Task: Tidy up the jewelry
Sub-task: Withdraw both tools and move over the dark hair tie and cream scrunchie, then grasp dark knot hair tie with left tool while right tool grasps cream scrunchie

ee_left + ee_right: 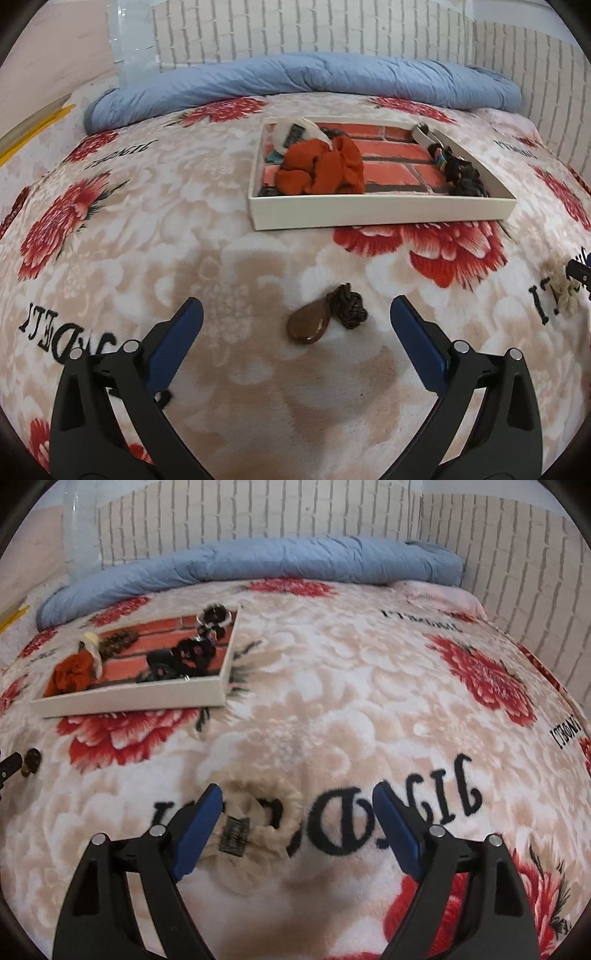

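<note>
Both grippers gape empty: left gripper (295, 308) over a brown pendant (309, 325), right gripper (297, 797) over a beige scrunchie (255, 823).

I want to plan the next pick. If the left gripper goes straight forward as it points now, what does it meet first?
Most likely the brown pendant with its dark cord, lying on the blanket between the open fingers of the left gripper. The white tray lies further on. Depth is uncertain.

Both the left gripper (295, 306) and the right gripper (297, 794) have black plastic arms, silver pivot pins and blue finger pads.
</note>
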### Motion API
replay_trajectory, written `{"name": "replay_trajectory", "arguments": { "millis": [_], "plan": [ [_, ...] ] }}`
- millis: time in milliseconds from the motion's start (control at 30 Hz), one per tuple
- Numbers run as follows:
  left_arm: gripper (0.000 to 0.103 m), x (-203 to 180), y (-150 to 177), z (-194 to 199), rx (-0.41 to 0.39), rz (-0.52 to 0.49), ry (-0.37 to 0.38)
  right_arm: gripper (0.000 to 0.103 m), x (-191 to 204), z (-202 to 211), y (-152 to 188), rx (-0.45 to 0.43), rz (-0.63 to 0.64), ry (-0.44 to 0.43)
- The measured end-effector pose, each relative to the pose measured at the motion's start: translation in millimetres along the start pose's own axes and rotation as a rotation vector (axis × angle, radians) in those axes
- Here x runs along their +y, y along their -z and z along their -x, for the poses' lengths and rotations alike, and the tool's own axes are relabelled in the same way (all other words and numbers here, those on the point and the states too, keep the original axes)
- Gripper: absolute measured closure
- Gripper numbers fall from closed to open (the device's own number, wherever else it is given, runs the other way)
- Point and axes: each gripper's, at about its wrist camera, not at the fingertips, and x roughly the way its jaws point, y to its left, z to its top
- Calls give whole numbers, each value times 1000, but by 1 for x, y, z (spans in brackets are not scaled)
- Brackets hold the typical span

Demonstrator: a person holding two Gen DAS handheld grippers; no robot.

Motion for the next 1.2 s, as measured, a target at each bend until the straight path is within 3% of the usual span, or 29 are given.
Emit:
{"name": "replay_trajectory", "arguments": {
  "millis": [200,367,433,600,700,767,867,1000,1133,1200],
  "plan": [
    [8,-7,-1,-11,34,-33,55,21,3,-9,4,39,13,-1],
    [34,-6,-1,-27,102,-23,109,22,-3,-15,6,65,-22,-30],
    [39,-4,-2,-33,116,-16,123,23,-4,-19,7,74,-31,-49],
    [52,-4,-7,-39,109,-17,124,35,-3,-26,7,85,-46,-69],
    [73,0,-10,-40,98,7,140,47,-1,-27,7,88,-32,-71],
    [79,4,-10,-40,97,26,151,56,2,-28,7,86,-16,-73],
    [81,5,-10,-39,89,30,151,69,10,-29,6,86,15,-82],
    [82,4,-11,-38,86,25,148,74,9,-30,5,89,10,-96],
    [83,6,-11,-38,84,33,156,90,4,-29,5,81,-19,-122],
    [83,6,-11,-37,82,32,155,92,5,-29,5,80,-18,-130]
  ]
}}
